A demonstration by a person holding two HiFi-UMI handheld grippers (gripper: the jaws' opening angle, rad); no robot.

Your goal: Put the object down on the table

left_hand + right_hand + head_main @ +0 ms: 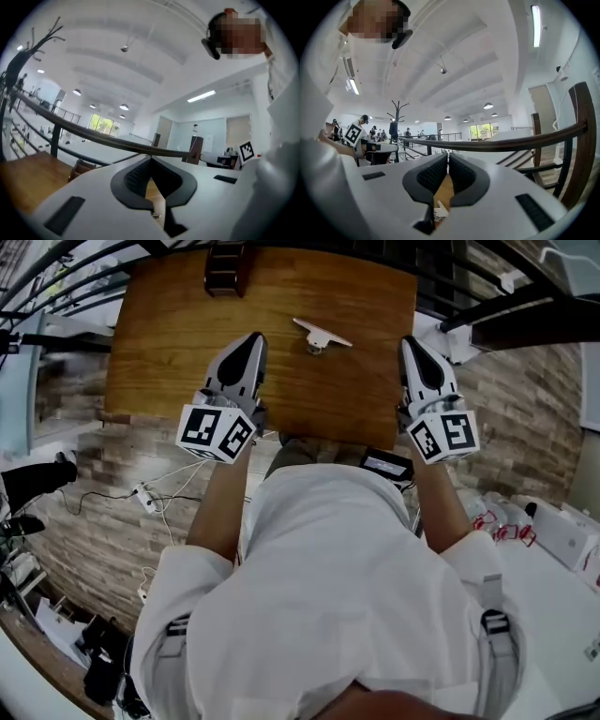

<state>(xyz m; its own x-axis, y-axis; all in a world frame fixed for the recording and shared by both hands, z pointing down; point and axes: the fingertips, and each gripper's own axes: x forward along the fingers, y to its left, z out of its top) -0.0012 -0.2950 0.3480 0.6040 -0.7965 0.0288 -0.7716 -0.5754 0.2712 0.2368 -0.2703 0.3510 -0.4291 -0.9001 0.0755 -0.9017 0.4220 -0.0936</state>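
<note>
The white object (322, 334) lies on the wooden table (169, 343), and beside it the left gripper (256, 338) and right gripper (408, 341) are both pressed together, holding nothing.

Open office: desks (382, 149), ceiling lamps (488, 106)

The brown wooden bench (187, 343) fills the upper middle of the frame. A small white flat piece on a round metal base (320, 334) lies on it, right of its centre.
</note>
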